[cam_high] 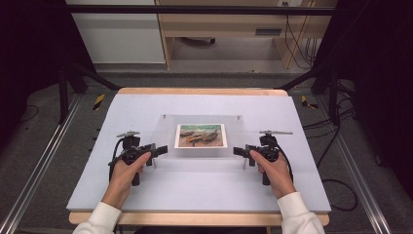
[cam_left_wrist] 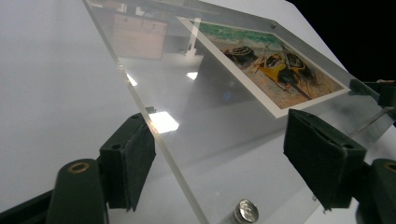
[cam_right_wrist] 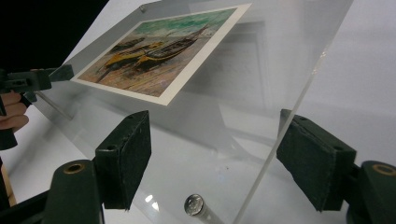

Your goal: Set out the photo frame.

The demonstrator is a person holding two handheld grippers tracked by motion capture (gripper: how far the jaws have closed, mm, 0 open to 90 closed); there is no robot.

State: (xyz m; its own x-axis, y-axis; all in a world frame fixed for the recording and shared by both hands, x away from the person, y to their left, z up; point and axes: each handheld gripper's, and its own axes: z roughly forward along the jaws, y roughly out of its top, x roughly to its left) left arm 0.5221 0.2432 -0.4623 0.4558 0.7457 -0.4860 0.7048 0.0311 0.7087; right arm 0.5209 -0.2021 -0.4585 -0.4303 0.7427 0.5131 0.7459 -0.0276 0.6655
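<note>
A clear acrylic picture frame (cam_high: 200, 155) holding a print of beached boats (cam_high: 200, 135) lies in the middle of the pale board (cam_high: 141, 105). My left gripper (cam_high: 163, 149) points inward at the frame's near left corner, and my right gripper (cam_high: 237, 151) at its near right corner. In the left gripper view the jaws (cam_left_wrist: 219, 149) stand wide apart with the plate's edge (cam_left_wrist: 154, 140) running between them, above a metal stud (cam_left_wrist: 246, 211). The right gripper view is alike: jaws (cam_right_wrist: 215, 149) apart around the plate's edge (cam_right_wrist: 285, 107), stud (cam_right_wrist: 193, 204) below. No pad visibly presses on the plate.
The board rests on a wooden table whose front edge (cam_high: 195, 218) is near the person. Black stand posts (cam_high: 65, 92) flank the table. Cables (cam_high: 341, 190) lie on the floor at the right. Wooden furniture (cam_high: 219, 24) stands beyond the far edge.
</note>
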